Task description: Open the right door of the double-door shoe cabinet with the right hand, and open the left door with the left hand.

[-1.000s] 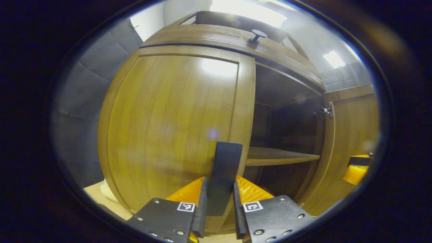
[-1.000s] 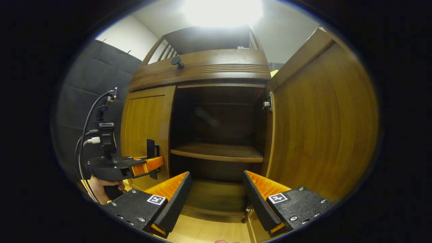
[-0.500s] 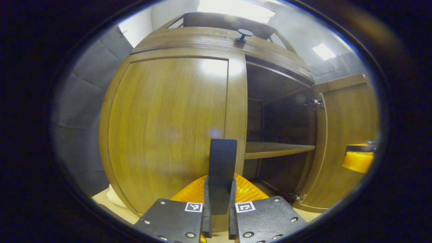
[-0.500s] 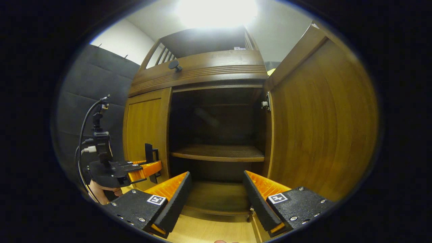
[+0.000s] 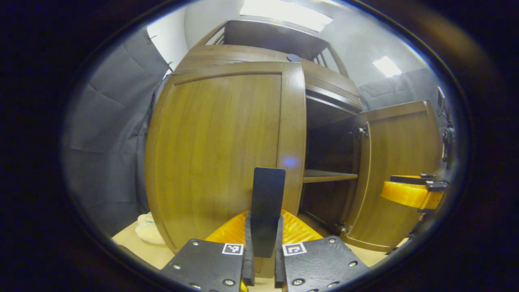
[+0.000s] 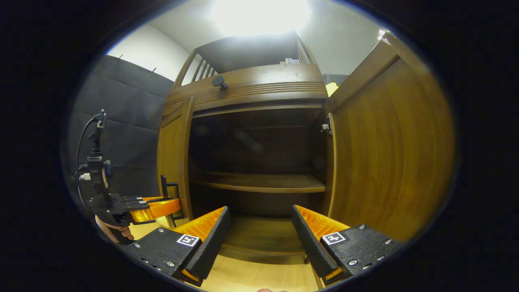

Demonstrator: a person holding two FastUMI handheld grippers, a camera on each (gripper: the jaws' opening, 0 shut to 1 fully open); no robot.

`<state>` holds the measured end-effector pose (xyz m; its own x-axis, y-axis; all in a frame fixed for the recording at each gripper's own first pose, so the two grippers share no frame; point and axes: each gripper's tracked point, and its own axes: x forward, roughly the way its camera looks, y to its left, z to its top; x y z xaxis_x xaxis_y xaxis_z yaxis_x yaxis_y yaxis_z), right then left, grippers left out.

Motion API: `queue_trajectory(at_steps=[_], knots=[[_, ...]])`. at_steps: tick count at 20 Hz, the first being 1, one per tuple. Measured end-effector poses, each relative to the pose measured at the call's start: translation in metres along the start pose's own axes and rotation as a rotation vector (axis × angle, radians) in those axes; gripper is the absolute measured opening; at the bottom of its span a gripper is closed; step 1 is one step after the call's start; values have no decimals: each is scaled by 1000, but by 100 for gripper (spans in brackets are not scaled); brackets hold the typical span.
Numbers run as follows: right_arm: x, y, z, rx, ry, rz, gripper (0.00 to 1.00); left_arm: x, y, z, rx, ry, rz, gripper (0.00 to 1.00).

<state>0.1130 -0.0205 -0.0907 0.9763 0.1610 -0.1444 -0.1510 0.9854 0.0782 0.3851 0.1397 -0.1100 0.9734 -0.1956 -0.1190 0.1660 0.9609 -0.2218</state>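
- The left hand-held gripper [image 5: 262,259] sits nearest, its ribbed orange fingers [image 5: 227,235] clamped on the flat black handle [image 5: 267,202] of the left door [image 5: 219,150]; judging by the task, that grip is there to pull the door outward.
- The right hand-held gripper [image 6: 259,235] holds nothing, its orange fingers spread well apart and pointing into the cabinet mouth; it appears to have finished its share.
- The left door stands partly swung out from the shoe cabinet [image 6: 251,87], a framed panel of glossy, vertically grained brown wood with a raised border.
- The right door [image 6: 389,150] is wide open beside the right gripper, the same smooth veneer, hung on a small metal hinge [image 6: 325,127].
- Inside, a bare wooden shelf [image 6: 263,182] crosses a dark interior.
- Above, the moulded top rail carries a round black knob [image 6: 219,82].
- Grey padded wall panels [image 5: 105,134] lie behind, and a pale soft object [image 5: 146,229] rests on the light floor by the left door.
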Motion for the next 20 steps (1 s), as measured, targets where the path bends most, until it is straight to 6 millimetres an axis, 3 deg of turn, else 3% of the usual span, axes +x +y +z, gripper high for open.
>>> queue_trajectory(at_steps=[2, 3, 4, 6, 7, 8, 14, 17, 20], knots=[[-4, 2, 1, -2, 0, -4, 94, -8, 5, 1, -3, -4, 9, 27], [-8, 5, 1, -5, 1, -7, 94, -11, 5, 1, -10, -5, 15, 20], [-16, 8, 1, -12, -1, -8, 94, -16, 8, 1, -14, -9, 24, 22], [-31, 12, 0, -20, -3, -17, 94, -27, 15, 4, -13, -18, 51, 14], [-35, 13, 1, -22, -7, -23, 94, -34, 20, 6, -6, -25, 65, 14], [-39, 14, 2, -20, -11, -28, 94, -42, 26, 8, -1, -31, 81, 20], [-47, 34, -7, -5, -15, -23, 92, -72, 68, 18, 33, -73, 197, 18], [-49, 50, -18, -15, 7, -16, 92, -77, 86, 19, 66, -83, 219, 18], [-50, 68, -23, -29, 15, 1, 94, -85, 111, 22, 79, -99, 252, 24]])
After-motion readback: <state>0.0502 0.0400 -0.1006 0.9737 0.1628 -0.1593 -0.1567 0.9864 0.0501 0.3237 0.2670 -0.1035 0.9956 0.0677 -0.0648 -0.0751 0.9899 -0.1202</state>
